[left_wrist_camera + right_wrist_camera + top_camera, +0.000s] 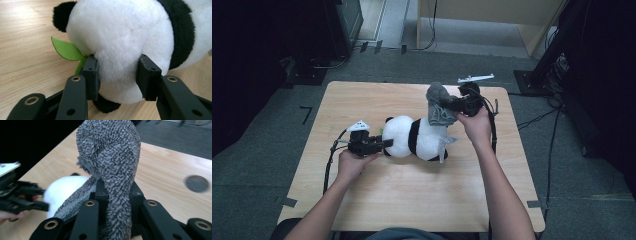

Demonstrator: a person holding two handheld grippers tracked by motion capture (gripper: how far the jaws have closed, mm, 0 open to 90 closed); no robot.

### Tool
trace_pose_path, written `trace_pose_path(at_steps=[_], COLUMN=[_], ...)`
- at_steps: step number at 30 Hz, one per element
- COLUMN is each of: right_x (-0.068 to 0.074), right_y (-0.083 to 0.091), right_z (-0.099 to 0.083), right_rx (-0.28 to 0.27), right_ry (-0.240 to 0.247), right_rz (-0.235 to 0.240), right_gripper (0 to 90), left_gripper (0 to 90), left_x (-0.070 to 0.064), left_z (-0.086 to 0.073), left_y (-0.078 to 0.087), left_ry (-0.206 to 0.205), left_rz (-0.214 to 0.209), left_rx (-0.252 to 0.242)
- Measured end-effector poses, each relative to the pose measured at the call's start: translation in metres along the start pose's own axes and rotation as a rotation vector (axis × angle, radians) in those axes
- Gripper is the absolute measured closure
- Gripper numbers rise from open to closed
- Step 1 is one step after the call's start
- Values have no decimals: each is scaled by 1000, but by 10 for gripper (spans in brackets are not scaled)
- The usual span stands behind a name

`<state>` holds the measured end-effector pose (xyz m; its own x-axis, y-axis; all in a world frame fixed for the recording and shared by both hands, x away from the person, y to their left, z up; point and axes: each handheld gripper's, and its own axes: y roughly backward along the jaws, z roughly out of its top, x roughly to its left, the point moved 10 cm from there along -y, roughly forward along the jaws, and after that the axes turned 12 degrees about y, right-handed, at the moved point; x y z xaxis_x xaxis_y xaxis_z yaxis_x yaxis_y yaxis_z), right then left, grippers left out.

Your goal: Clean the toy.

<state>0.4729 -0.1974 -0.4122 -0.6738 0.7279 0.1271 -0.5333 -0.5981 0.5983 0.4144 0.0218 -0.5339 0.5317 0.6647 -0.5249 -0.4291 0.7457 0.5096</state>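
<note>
Two hand-held grippers work one plush panda (414,138), lying lengthwise across the worktop (402,200) near its middle: the left hand-held gripper (384,144) clamps its head end, while the right hand-held gripper (452,106), shut on a grey towel (438,105), holds it raised above the panda's far end.

We see a plush panda (414,138) with white fur, a black band around its body and black ears and paws. Beside its head there is a bright green felt leaf (67,50) with a darker edge. The cloth (112,170) is grey, with a speckled pattern of light and dark loops. Both grippers, the left gripper (384,144) and the right gripper (451,106), are black with small brass-coloured rings. The table (412,195) is light wood with a fine grain.
</note>
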Motion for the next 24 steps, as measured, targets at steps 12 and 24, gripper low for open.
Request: trace_pose_path(at_steps=[12, 24], right_x=[83, 125], right_y=[-54, -106], right_z=[4, -9], right_rx=[98, 178], right_ry=[167, 225], right_rz=[100, 154], right_gripper=[763, 757], left_gripper=[582, 580], left_x=[0, 1], left_z=[-1, -1], left_y=[1, 1], left_ry=[4, 0], left_rz=[11, 28], left_rx=[-3, 0])
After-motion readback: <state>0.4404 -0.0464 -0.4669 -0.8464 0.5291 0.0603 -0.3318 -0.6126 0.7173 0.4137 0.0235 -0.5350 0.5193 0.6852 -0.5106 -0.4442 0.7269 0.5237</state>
